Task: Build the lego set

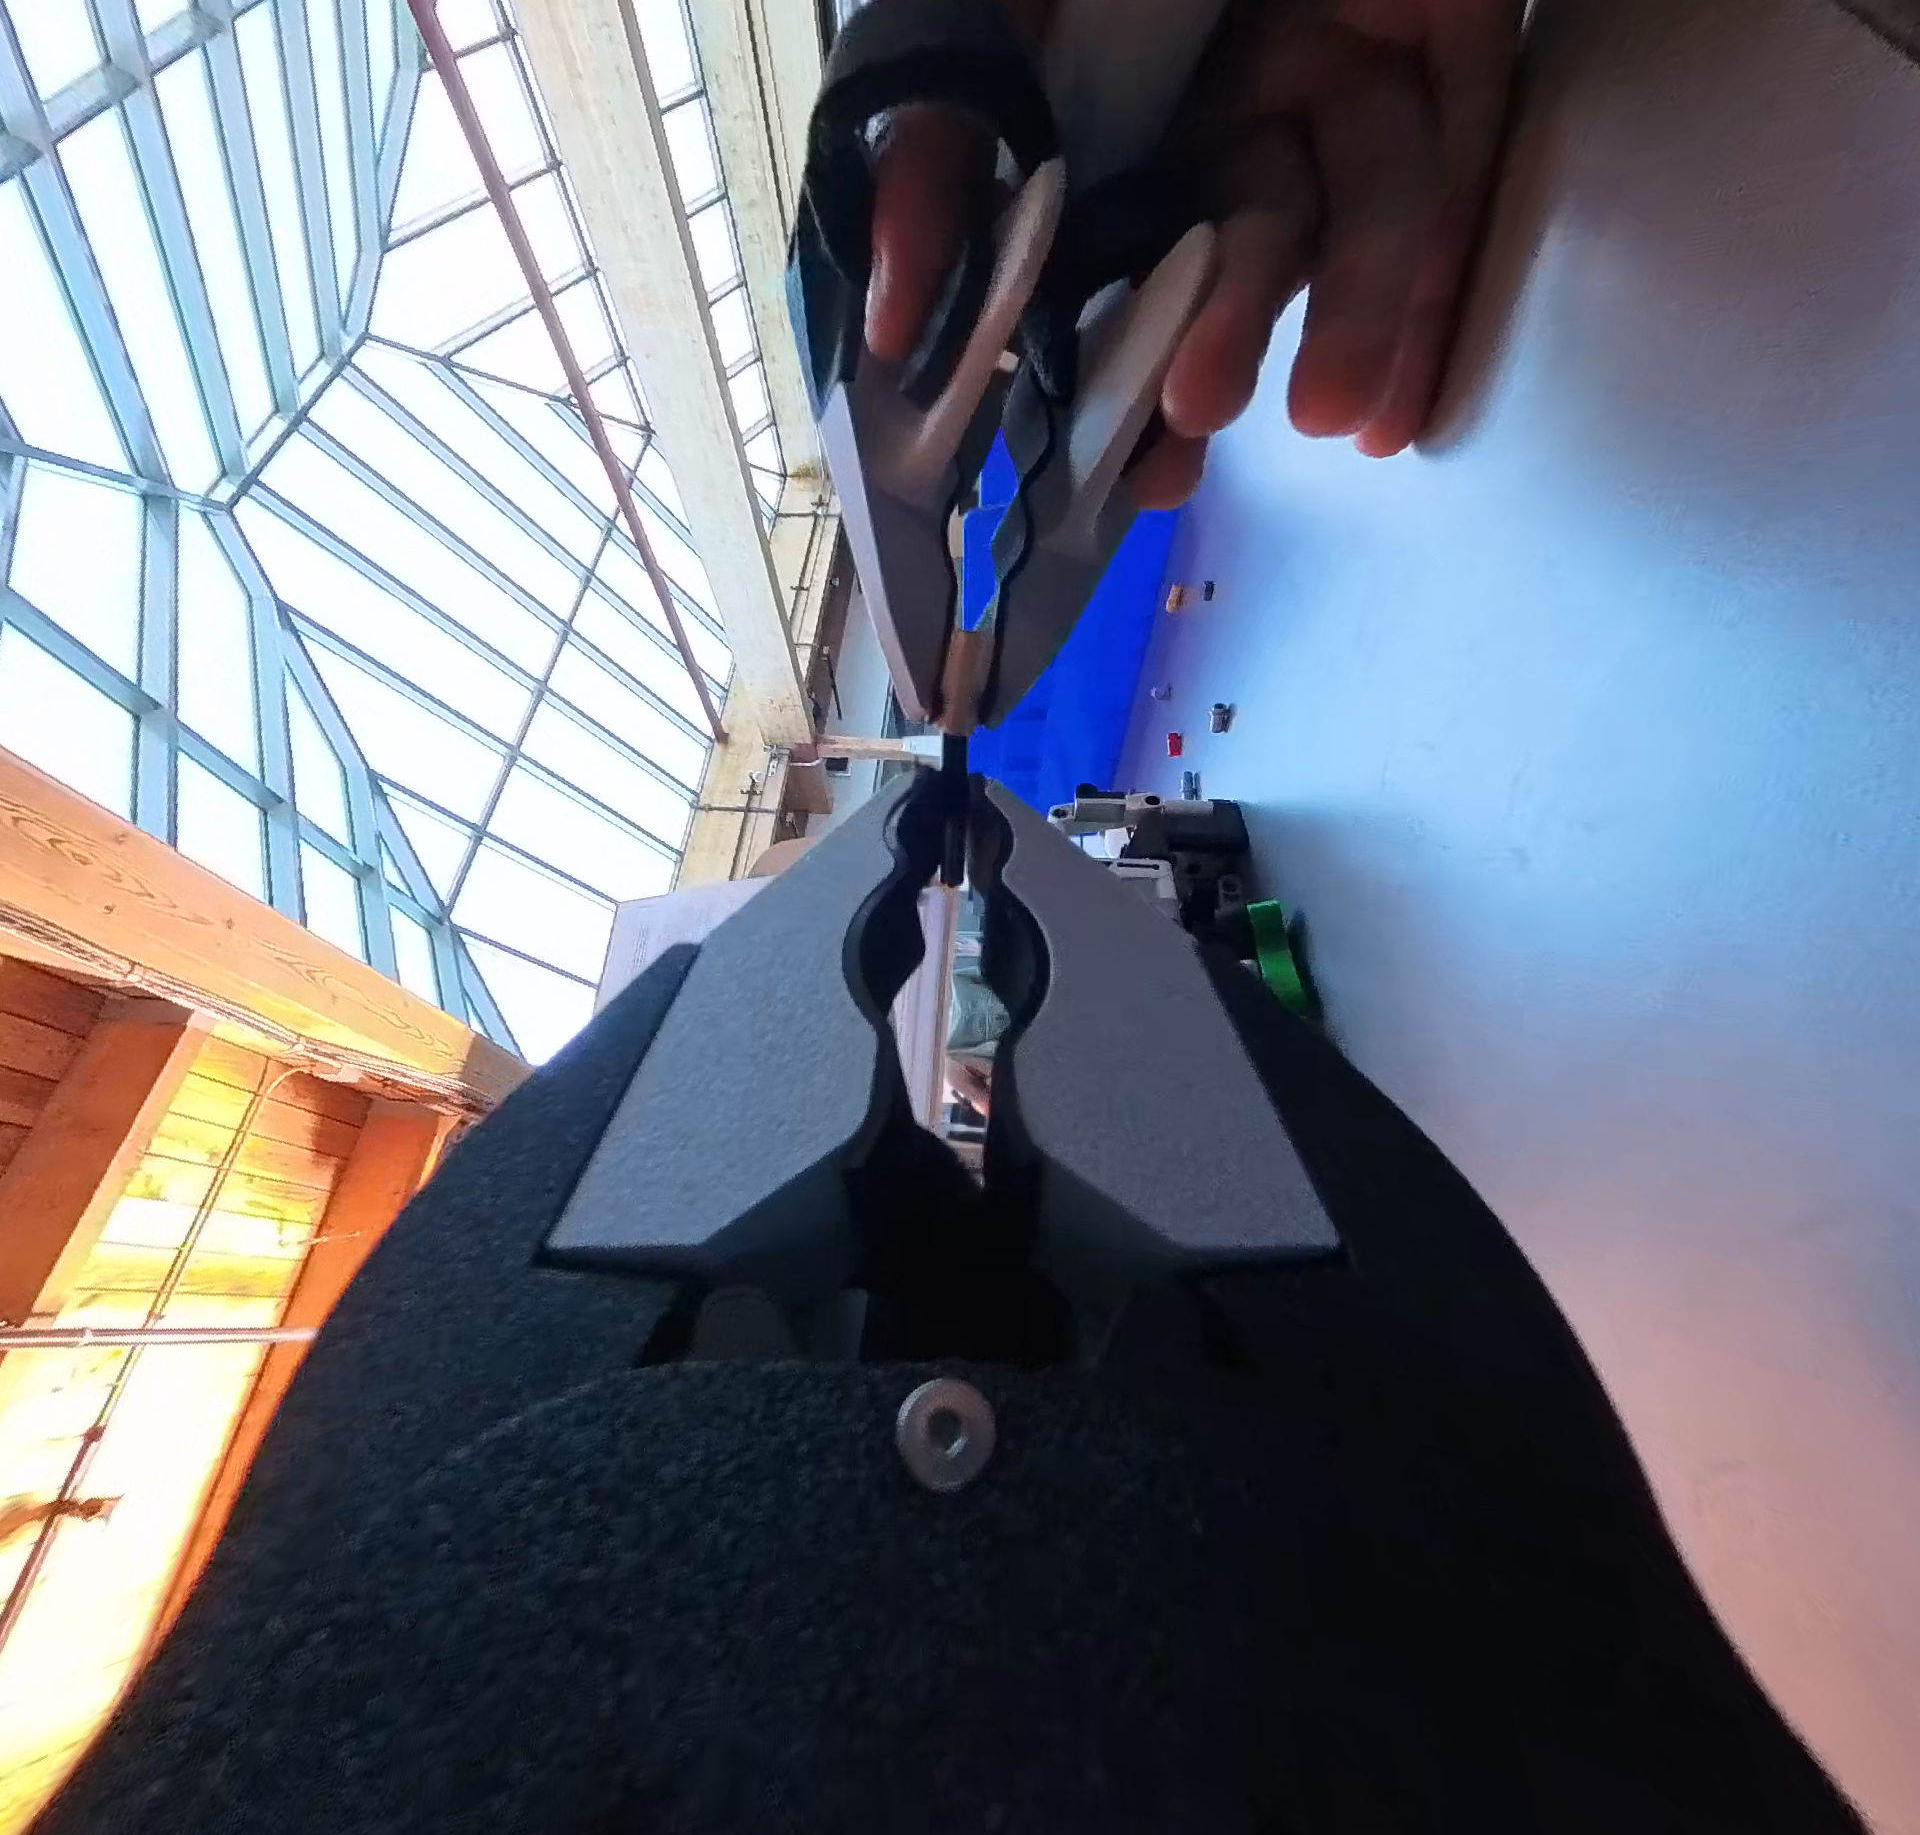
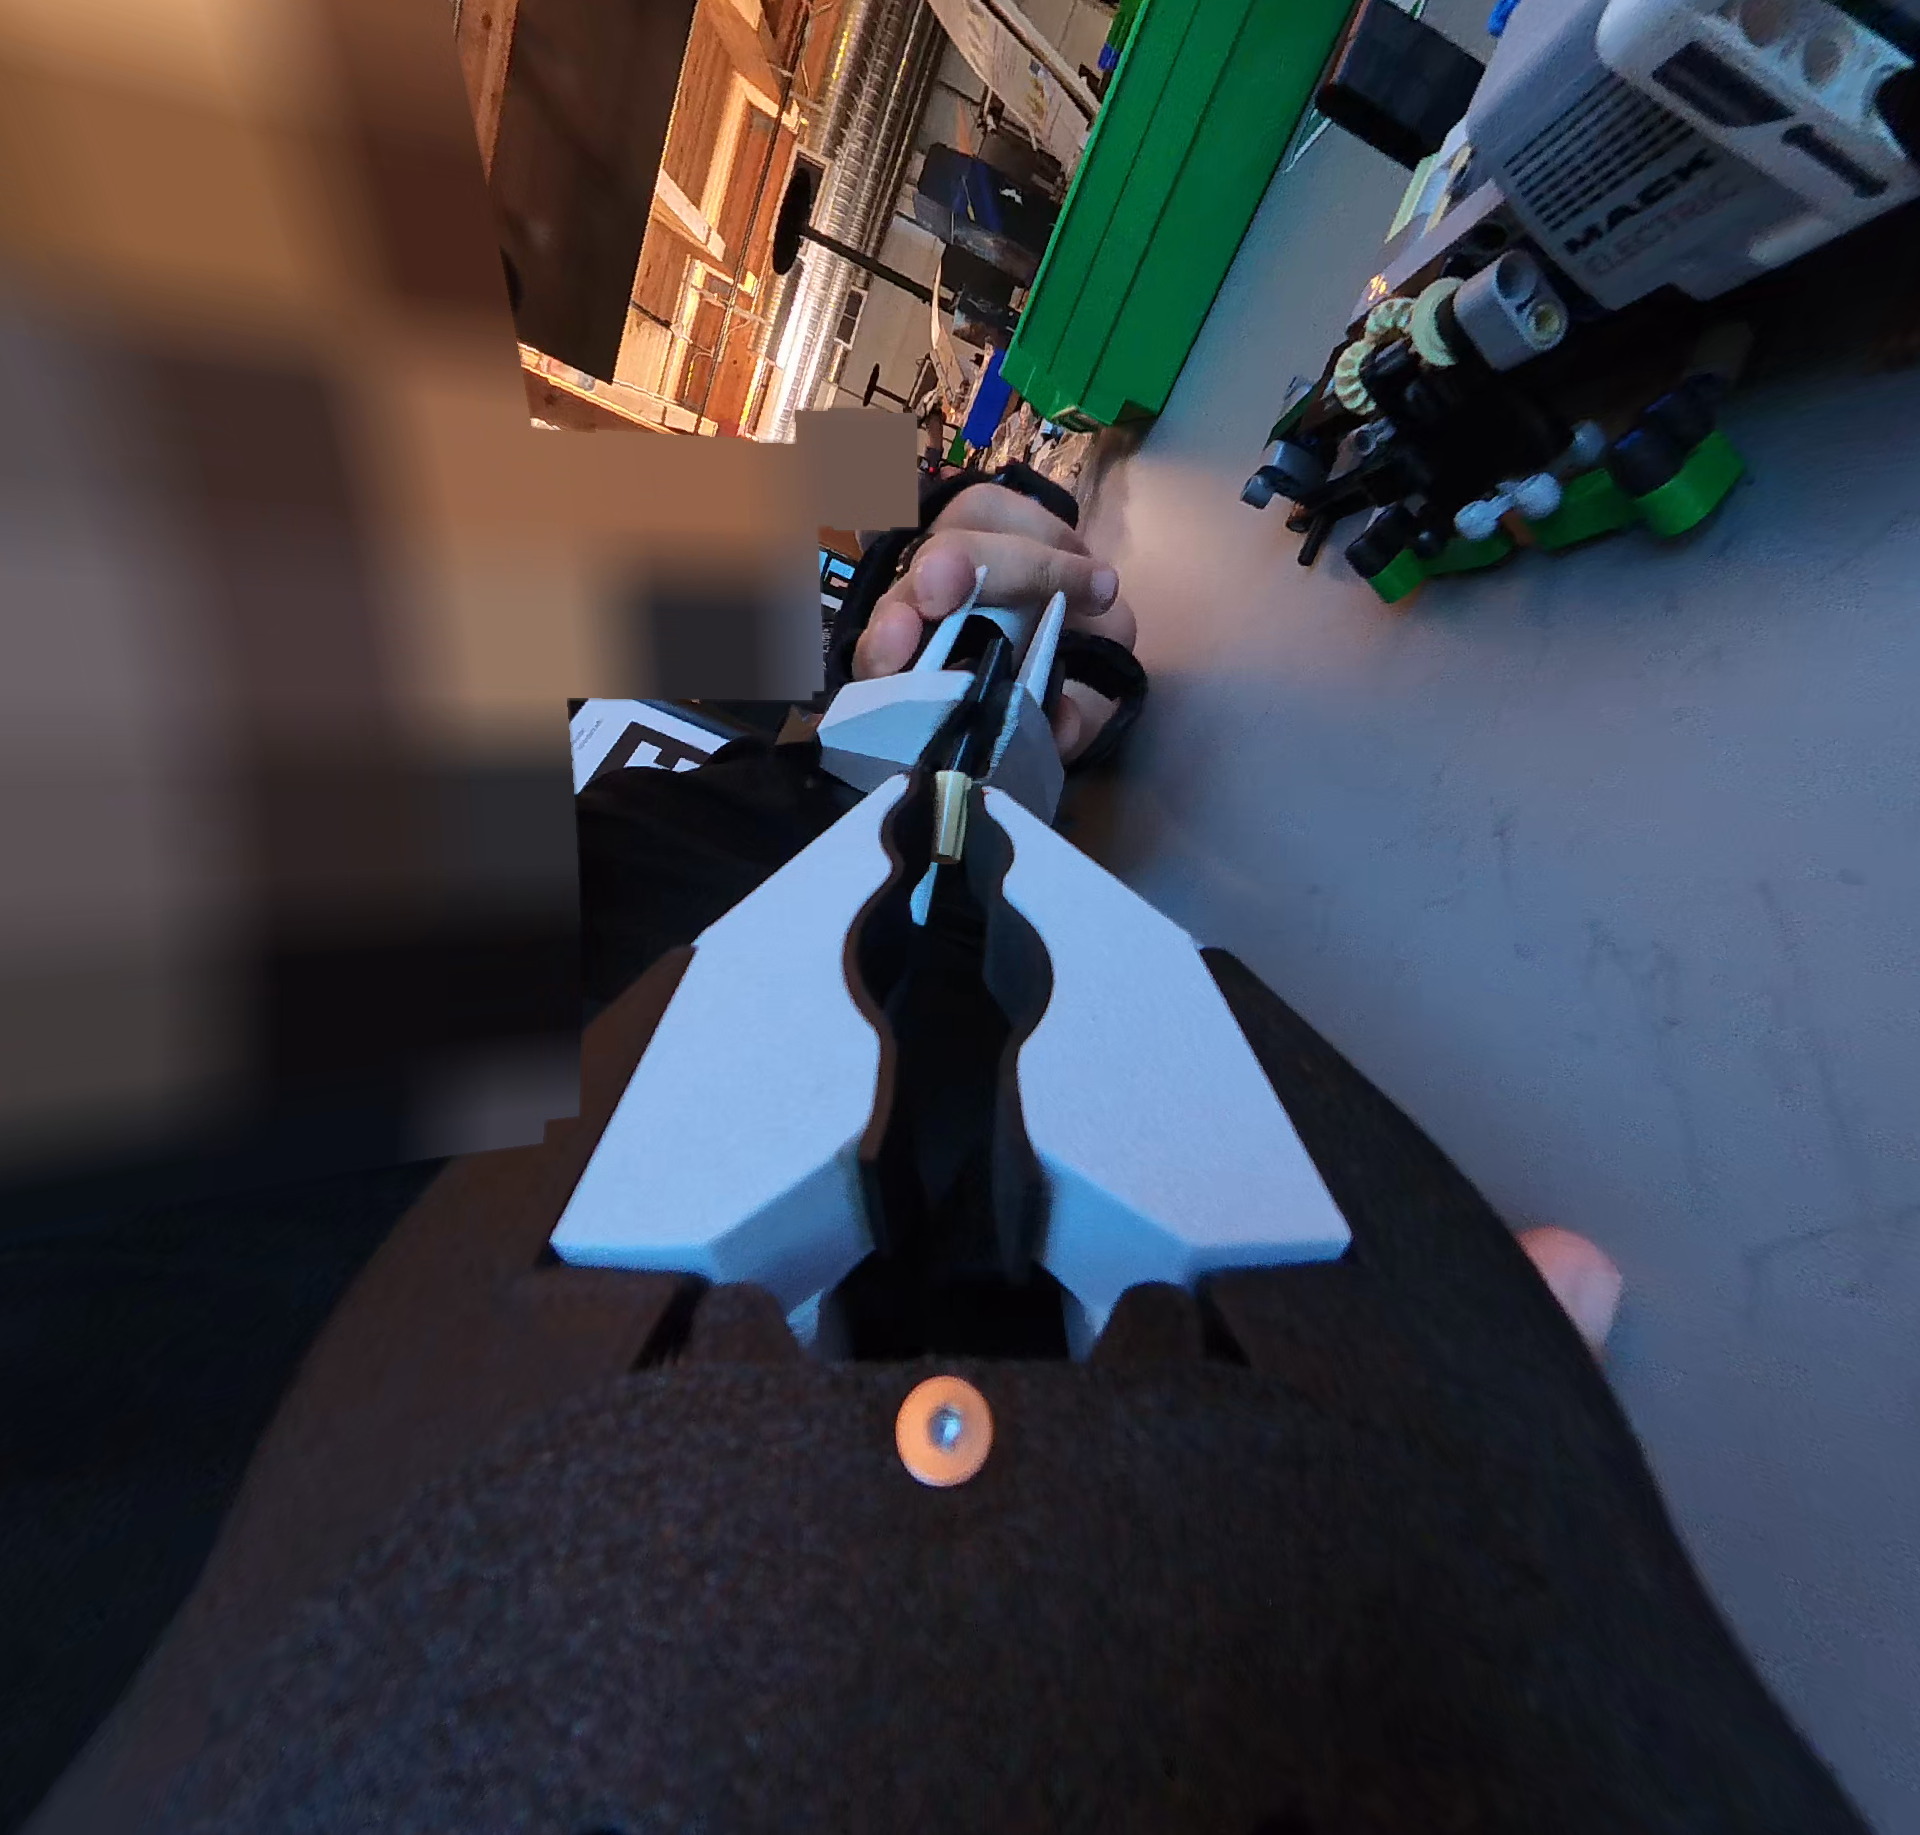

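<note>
Black axle (image 1: 954, 809) sits clamped in the left claw (image 1: 951, 798), raised clear of the surface (image 1: 1558, 850), beside the truck model (image 2: 1621, 258). Right claw (image 2: 951, 819) pinches a tan bush (image 2: 949, 817), tip to tip, likely for threading it on.

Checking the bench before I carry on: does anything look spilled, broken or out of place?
Nothing stands out. A few loose pieces lie scattered on the table, normal mid-build. The part-built truck looks intact, and both grippers meet at a black axle.
</note>
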A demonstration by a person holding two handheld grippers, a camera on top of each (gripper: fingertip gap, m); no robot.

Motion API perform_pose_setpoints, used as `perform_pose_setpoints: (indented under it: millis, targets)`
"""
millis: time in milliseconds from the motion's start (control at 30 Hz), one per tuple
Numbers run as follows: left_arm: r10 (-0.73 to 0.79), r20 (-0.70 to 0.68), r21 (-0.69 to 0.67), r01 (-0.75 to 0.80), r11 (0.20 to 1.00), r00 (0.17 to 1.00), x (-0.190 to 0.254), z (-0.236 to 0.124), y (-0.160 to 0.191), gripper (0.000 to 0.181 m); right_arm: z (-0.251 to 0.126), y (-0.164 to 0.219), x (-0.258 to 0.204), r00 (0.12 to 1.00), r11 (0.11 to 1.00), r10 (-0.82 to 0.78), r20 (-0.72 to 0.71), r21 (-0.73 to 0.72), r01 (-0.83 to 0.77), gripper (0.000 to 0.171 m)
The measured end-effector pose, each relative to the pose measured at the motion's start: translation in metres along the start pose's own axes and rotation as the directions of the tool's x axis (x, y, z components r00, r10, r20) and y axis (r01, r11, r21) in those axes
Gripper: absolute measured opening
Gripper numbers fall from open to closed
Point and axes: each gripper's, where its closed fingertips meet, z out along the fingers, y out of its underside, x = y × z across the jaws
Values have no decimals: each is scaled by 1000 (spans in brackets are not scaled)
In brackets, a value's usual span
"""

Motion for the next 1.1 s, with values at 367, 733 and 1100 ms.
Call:
perform_pose_setpoints:
  millis: [367,733,1100]
  targets:
    - [20,-34,-57,-22,998,999,7,3,6,1,1,-4,9,997,999,42,-59,22,-40,5]
    - [-68,-73,-207,51,977,995,14,11,22,0,1,-20,21,982,979,68,-178,203,-31,5]
    - [-267,-84,-90,260,961,960,4,9,23,1,-5,-28,4,985,982,-123,-120,128,138,13]
